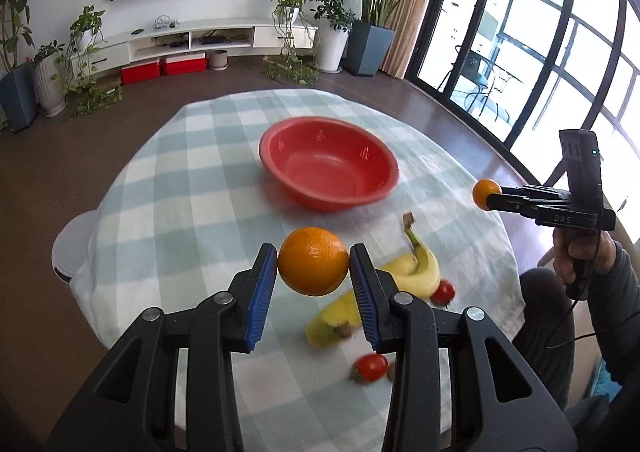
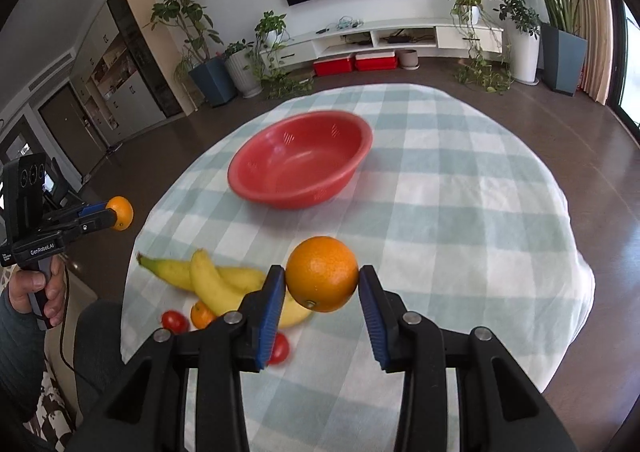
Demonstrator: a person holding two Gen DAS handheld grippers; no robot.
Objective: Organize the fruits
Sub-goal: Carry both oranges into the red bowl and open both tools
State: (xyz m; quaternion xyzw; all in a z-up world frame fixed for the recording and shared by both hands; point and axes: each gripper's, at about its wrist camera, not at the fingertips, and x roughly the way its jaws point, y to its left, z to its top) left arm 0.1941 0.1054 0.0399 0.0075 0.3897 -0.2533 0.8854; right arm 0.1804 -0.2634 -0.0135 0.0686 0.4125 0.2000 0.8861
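Observation:
My left gripper (image 1: 313,264) is shut on an orange (image 1: 313,261) and holds it above the checked tablecloth, short of the red bowl (image 1: 362,194). My right gripper (image 2: 322,278) is shut on a second orange (image 2: 322,273), also in the air near the bowl (image 2: 320,192). The bowl is empty. Each gripper shows in the other's view, the right one (image 1: 490,196) and the left one (image 2: 120,214), each holding its orange. Bananas (image 2: 208,280) lie on the cloth at the front, with tomatoes (image 2: 175,321) and a small orange (image 2: 202,314) beside them.
The round table (image 2: 460,192) carries a green and white checked cloth. More bananas (image 1: 420,272) and tomatoes (image 1: 370,367) lie under my left gripper. Dark floor, potted plants and a TV unit lie beyond the table.

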